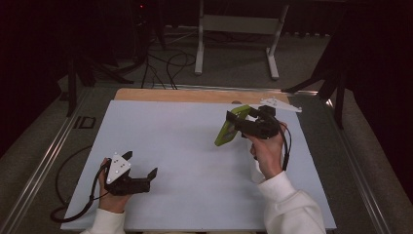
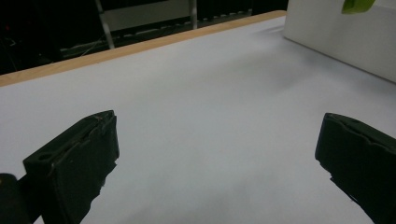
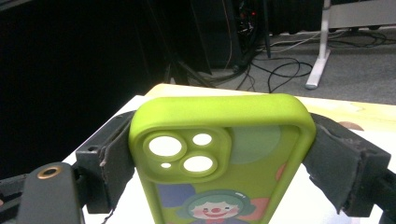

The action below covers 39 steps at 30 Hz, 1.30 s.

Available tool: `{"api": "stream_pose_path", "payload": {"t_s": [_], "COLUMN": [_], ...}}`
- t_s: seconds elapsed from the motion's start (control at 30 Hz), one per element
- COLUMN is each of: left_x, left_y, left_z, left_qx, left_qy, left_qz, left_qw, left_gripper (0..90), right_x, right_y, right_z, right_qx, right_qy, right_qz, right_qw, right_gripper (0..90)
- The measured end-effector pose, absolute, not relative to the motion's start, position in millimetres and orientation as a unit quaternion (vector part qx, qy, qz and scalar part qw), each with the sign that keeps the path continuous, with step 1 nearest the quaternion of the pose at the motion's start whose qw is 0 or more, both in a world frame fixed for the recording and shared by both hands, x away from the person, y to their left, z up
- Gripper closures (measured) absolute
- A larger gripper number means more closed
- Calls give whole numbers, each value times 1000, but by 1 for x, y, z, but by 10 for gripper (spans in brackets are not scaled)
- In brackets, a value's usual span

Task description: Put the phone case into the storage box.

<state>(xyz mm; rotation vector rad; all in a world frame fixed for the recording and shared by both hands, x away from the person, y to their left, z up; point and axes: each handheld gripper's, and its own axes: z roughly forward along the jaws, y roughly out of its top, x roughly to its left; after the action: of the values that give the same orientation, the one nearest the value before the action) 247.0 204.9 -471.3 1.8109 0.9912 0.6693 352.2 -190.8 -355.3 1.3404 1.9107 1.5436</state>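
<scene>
- Table [image 1: 195, 146]: white top with a wooden strip [image 1: 185, 95] along its far edge.
- Left gripper [image 1: 141, 180] rests on the top, well away from that strip, at the near left.

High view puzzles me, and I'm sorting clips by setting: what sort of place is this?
Probably a lab or recording studio: a white-topped table on a carpeted floor, loose cables trailing behind it, dark surroundings, and a bare desk frame beyond.

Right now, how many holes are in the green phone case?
3 big ones, at the top left corner of the case held in the right gripper: one left, two right. A tiny fourth sits between them.
</scene>
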Motion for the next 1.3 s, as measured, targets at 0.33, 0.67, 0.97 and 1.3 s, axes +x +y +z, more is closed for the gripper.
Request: {"api": "stream_pose_path", "payload": {"t_s": [0.33, 0.67, 0.97, 1.3], "left_x": [247, 246, 246, 246], "left_y": [204, 205, 205, 205], "left_z": [-471, -470, -470, -470], "left_qx": [739, 736, 735, 736], "left_qy": [403, 404, 405, 405], "left_qz": [272, 269, 271, 271], "left_qw": [467, 471, 472, 470], "left_gripper": [1, 1, 1, 1], "right_x": [357, 361, 364, 367], "right_y": [-196, -199, -202, -209], "right_z": [-352, -349, -349, -347], "right_qx": [476, 480, 486, 494], "right_qy": [670, 666, 664, 656], "right_qz": [541, 538, 534, 535], "right_qw": [179, 189, 194, 200], "right_gripper": [157, 157, 158, 158]}}
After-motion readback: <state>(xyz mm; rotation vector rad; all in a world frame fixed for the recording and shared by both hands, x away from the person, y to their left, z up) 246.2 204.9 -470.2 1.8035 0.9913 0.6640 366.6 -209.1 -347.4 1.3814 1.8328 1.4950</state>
